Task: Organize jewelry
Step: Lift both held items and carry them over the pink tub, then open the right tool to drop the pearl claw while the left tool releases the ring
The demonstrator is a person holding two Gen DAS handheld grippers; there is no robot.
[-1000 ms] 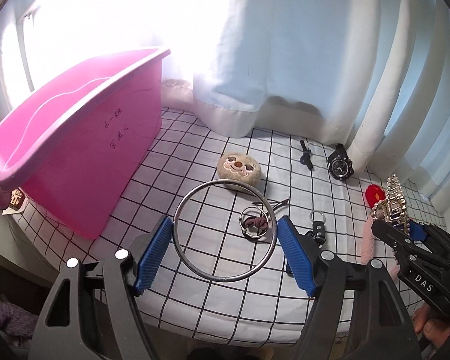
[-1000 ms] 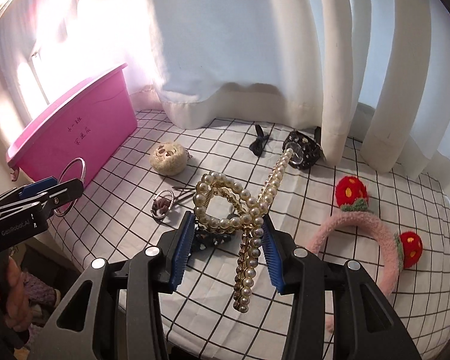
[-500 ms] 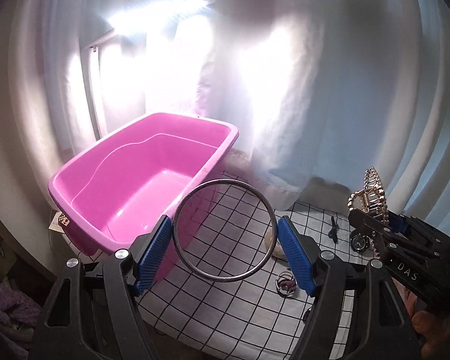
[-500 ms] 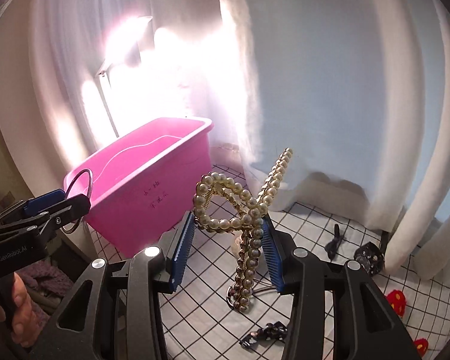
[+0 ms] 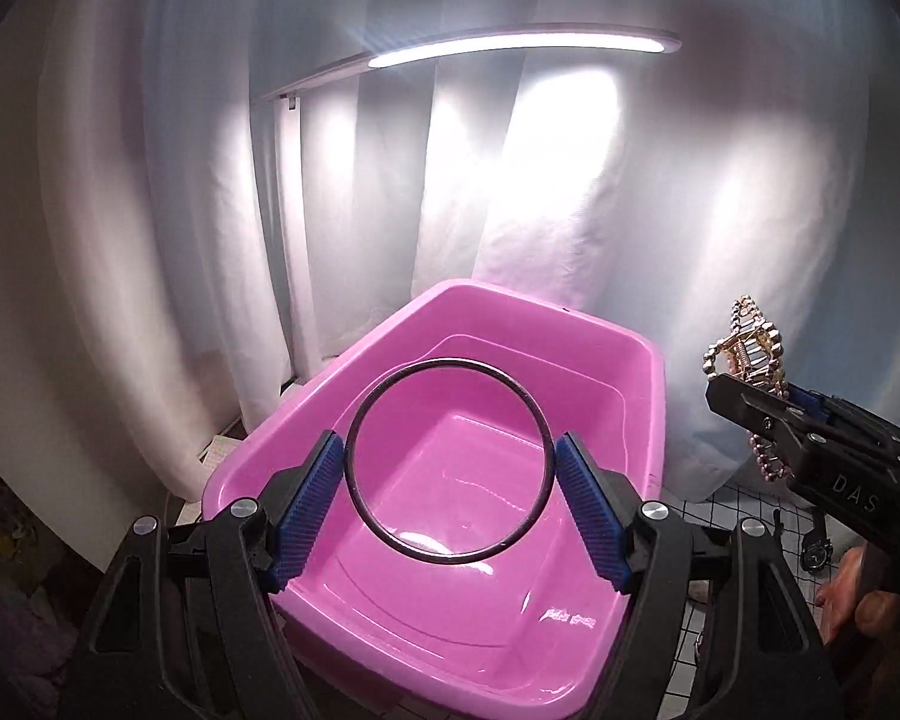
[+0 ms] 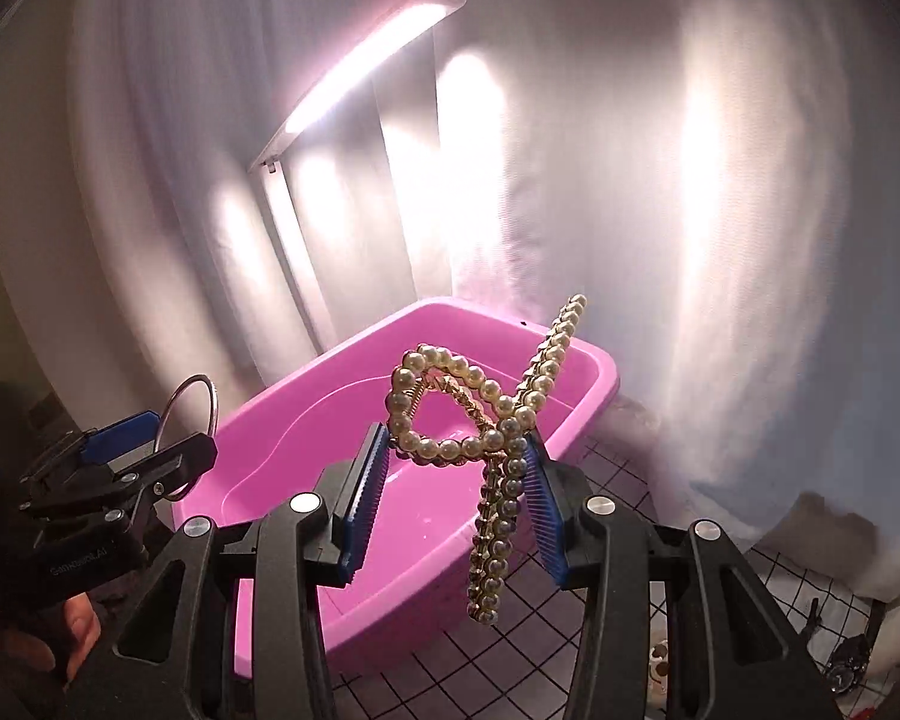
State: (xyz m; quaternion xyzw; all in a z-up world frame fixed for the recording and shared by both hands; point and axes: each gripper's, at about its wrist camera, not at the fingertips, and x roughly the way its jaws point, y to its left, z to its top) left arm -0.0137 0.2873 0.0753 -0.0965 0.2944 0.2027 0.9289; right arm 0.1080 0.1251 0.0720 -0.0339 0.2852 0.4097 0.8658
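My left gripper (image 5: 449, 461) is shut on a thin metal bangle (image 5: 384, 531) and holds it upright over the open pink tub (image 5: 642, 360). My right gripper (image 6: 455, 461) is shut on a pearl hair claw clip (image 6: 498, 438), held above the tub's (image 6: 600, 372) near edge. The right gripper with the pearl clip (image 5: 750, 348) shows at the right of the left wrist view. The left gripper with the bangle (image 6: 195, 408) shows at the left of the right wrist view. The tub looks empty inside.
White curtains hang behind the tub, with a lit lamp bar (image 5: 510, 48) above. The checked tablecloth (image 6: 606, 648) lies to the right, with a black watch (image 5: 817, 552) and a small round plush face (image 6: 660, 657) on it.
Both grippers have lifted from over the checked table and swung left, carrying the bangle and the pearl clip to above the pink tub.
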